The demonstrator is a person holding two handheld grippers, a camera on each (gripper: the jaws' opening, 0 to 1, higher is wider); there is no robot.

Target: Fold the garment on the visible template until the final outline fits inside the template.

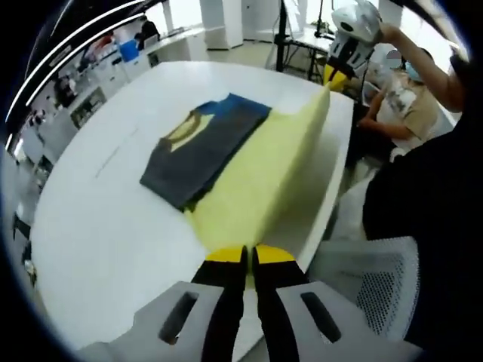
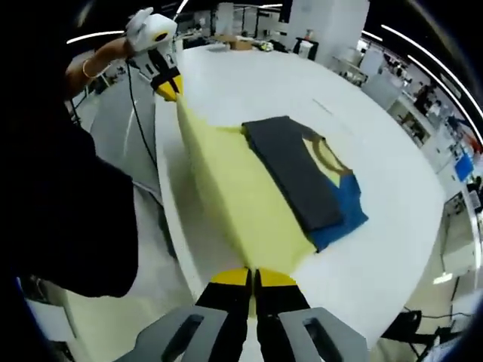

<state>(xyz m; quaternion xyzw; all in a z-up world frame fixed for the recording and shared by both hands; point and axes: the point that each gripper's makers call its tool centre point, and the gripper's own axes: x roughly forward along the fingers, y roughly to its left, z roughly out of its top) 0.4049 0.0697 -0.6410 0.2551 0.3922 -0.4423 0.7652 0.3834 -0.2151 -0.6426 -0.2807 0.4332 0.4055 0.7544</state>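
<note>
1. White round table [image 1: 113, 226] in an open office/lab; desks and shelving in the bkgd, 1 seated person [image 1: 404, 105] beyond the far edge in the left gripper view.
2. One garment [image 1: 249, 173] on the table near its edge, 3 colours: pale yellow, dark grey, blue. The grey part [image 1: 196, 154] lies folded flat on top, w/ a yellow neck trim; the blue part [image 1: 241, 105] shows at one end.
3. Yellow part is lifted off the table along its outer edge and stretched taut between the 2 grippers.
4. Left gripper [image 1: 249, 256]: yellow-tipped jaws clenched on one end of the yellow edge. It also appears top left in the right gripper view [image 2: 167, 89], held by a hand [image 2: 143, 26].
5. Right gripper [image 2: 253, 279]: jaws clenched on the other end of that edge. It also appears top right in the left gripper view [image 1: 336, 75].
6. No template outline can be made out on the table.
</note>
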